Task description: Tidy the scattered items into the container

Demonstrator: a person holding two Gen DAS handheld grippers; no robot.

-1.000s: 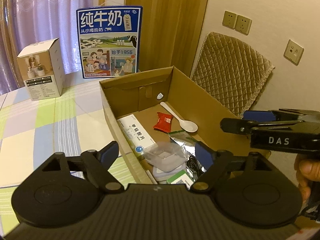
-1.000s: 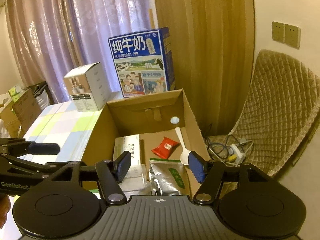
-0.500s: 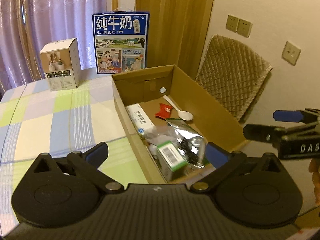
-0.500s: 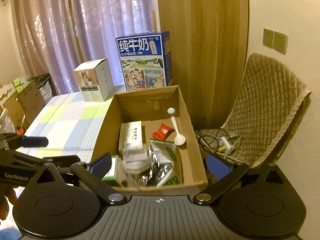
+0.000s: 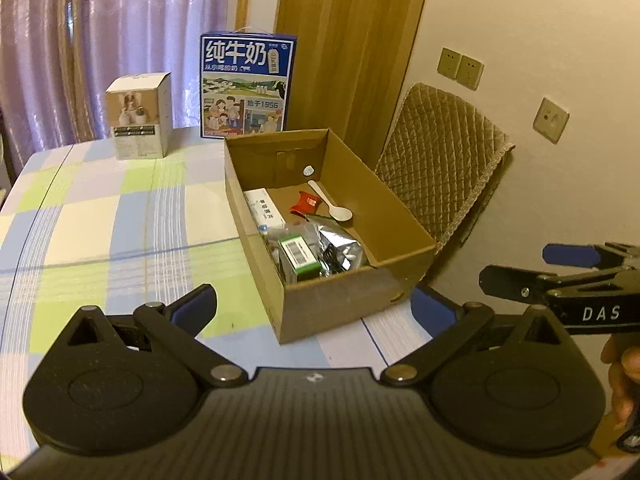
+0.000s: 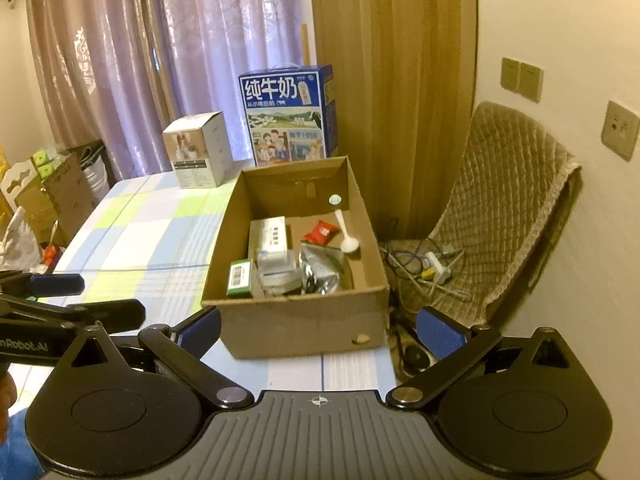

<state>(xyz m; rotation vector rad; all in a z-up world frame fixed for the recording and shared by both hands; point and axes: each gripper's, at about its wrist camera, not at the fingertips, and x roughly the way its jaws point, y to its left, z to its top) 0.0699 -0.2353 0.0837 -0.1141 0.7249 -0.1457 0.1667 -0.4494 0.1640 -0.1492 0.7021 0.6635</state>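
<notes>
Box [image 5: 344,300] sits at the table's [image 5: 100,216] right edge, holding a spoon [image 5: 332,204], red packet [image 5: 306,202], white carton [image 5: 264,210], green carton [image 5: 300,256] and foil bag [image 5: 340,246]. Left gripper [image 5: 312,310] hangs before the box's near wall, jaws wide apart and empty. Right gripper [image 6: 318,326] likewise faces that wall, spread wide, gripping nothing. Milk case [image 6: 288,116] stands behind the box.
</notes>
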